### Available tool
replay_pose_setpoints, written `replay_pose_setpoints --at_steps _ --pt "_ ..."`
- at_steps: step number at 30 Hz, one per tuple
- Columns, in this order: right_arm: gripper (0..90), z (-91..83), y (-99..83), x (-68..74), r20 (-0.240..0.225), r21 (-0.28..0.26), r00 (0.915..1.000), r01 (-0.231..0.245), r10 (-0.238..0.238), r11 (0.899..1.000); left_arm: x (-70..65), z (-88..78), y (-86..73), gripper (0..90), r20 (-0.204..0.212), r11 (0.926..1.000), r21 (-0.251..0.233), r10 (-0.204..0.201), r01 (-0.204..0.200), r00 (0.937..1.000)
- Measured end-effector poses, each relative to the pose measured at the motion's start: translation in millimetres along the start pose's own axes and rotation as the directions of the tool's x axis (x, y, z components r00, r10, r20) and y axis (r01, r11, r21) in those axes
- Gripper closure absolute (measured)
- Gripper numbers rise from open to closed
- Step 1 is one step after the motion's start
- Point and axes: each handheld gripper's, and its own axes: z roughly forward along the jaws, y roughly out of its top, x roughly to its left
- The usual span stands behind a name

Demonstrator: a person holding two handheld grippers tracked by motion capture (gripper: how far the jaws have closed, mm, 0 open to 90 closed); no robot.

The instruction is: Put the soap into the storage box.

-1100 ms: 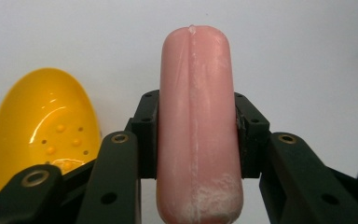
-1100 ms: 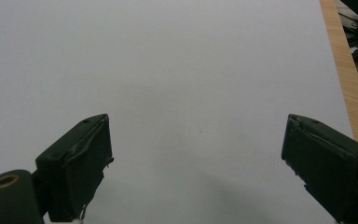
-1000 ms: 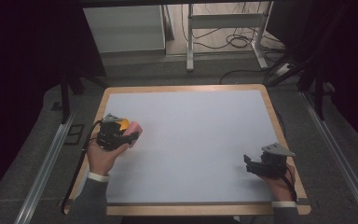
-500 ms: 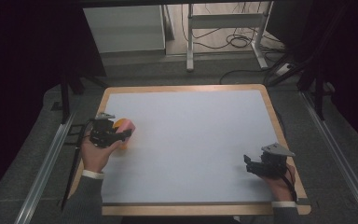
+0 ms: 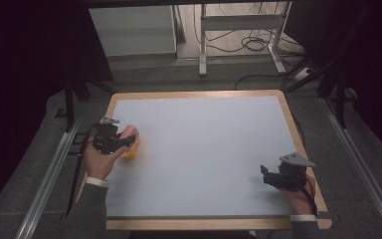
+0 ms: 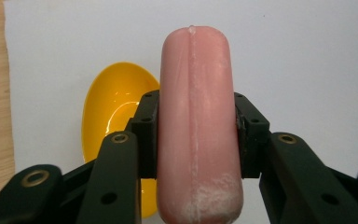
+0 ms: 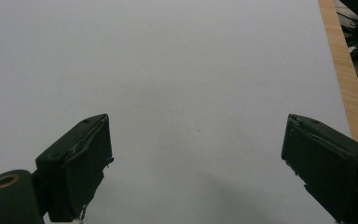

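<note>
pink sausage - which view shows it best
The left gripper view: the pink sausage stands close up, clamped between the left gripper jaws above the yellow dish. The high view shows a small pink end.

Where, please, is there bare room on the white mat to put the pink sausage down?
Nearly the whole white mat lies bare, from the yellow oval dish beside the left tongs across to the open right tongs. Only the left edge, around that dish, is crowded.
</note>
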Motion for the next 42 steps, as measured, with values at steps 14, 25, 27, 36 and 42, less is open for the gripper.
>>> replay_pose_setpoints --at_steps 14,25,27,36,42 --pt "8.1 0.2 -0.5 -0.8 -0.001 0.002 1.0 -0.004 0.004 1.0 17.6 16.8 0.3 60.0 -0.033 0.9984 0.04 -0.04 0.041 0.9987" --pt "8.1 0.7 -0.8 -1.1 -0.001 0.005 1.0 0.0 0.0 1.0 32.5 33.7 -3.9 60.0 -0.054 0.9937 0.079 -0.075 0.079 0.9957" --pt "8.2 0.9 -0.9 -1.1 -0.001 0.006 1.0 0.0 0.0 1.0 32.5 36.1 -4.9 60.0 -0.06 0.993 0.089 -0.072 0.077 0.9956" --pt "8.2 1.0 -0.8 -0.3 -0.001 0.007 1.0 0.002 -0.002 1.0 28.4 47.0 -10.2 59.9 -0.076 0.9913 0.112 -0.061 0.069 0.9953" --pt "8.2 1.3 -0.7 0.3 0.0 0.008 1.0 0.005 -0.005 1.0 28.6 42.7 -11.9 50.7 -0.069 0.9958 0.046 -0.076 0.079 0.9947"
